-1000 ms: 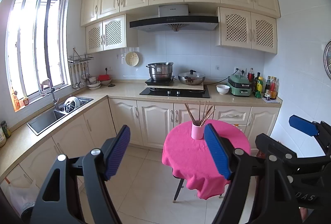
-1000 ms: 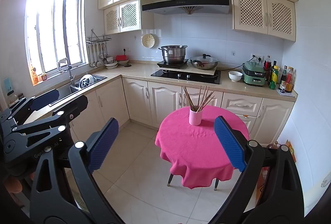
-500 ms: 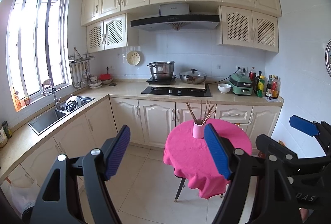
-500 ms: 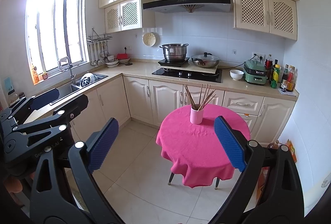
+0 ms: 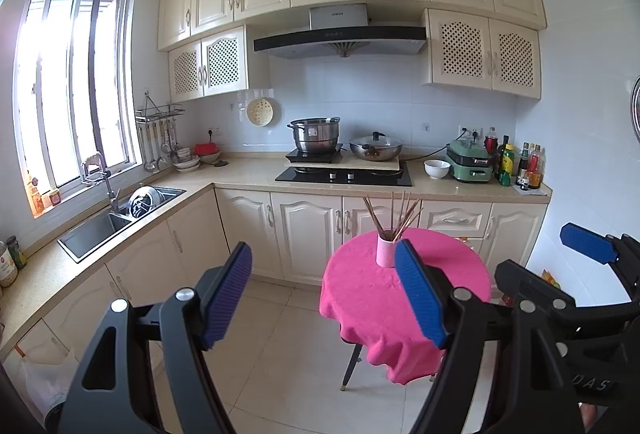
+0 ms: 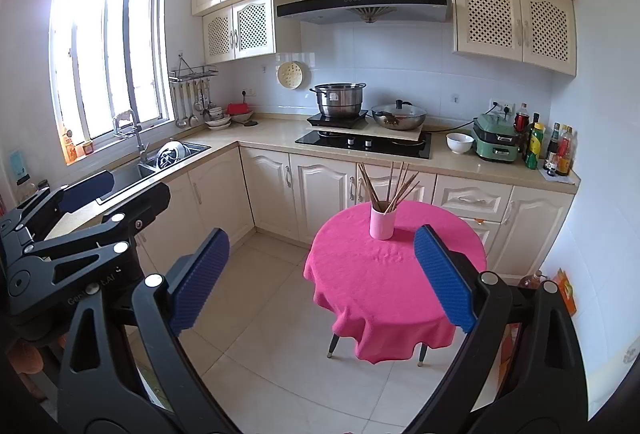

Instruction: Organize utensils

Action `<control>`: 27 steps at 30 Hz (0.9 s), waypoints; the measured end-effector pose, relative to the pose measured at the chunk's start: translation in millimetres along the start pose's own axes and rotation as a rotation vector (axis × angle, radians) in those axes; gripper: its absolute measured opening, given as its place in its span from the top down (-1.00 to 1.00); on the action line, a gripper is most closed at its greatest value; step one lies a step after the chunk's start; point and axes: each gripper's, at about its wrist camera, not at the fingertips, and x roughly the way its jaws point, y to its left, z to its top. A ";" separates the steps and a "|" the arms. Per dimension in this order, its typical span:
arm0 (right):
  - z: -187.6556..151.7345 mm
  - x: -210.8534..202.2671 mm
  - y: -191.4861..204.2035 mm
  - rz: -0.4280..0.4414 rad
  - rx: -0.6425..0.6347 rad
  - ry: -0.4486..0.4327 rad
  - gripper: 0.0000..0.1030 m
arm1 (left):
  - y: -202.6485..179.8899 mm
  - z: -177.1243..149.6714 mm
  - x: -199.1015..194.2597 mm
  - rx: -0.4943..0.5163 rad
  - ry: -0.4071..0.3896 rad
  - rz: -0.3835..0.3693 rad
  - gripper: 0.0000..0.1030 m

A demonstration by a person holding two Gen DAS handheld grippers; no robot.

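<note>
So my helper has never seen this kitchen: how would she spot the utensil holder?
Find the round table with the pink cloth standing on the floor in front of the stove cabinets. The pale pink cup stands alone on it, near the far edge, with brown chopsticks fanning out of its top.

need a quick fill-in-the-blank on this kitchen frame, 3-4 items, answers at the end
1. The chopsticks stand in a pink cup on a table draped in a ____ cloth.
2. Both the left gripper and the right gripper are ____ and hold nothing.
3. The steel pot sits on the cooktop to the ____ of the lidded wok.
4. The white bowl rests on the ____, beside the green cooker.

Answers: pink; open; left; counter
</note>
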 end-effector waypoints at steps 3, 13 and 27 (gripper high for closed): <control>0.0 2.5 -0.5 0.003 0.003 0.005 -0.79 | 1.7 1.1 1.9 0.005 0.003 0.004 -0.41; 1.2 13.4 -4.1 0.019 0.010 0.012 -0.79 | -0.1 5.9 12.7 0.012 0.009 0.019 -0.41; 2.6 47.4 -28.3 0.067 0.036 0.033 -0.79 | -15.8 15.5 45.1 0.029 0.034 0.059 -0.41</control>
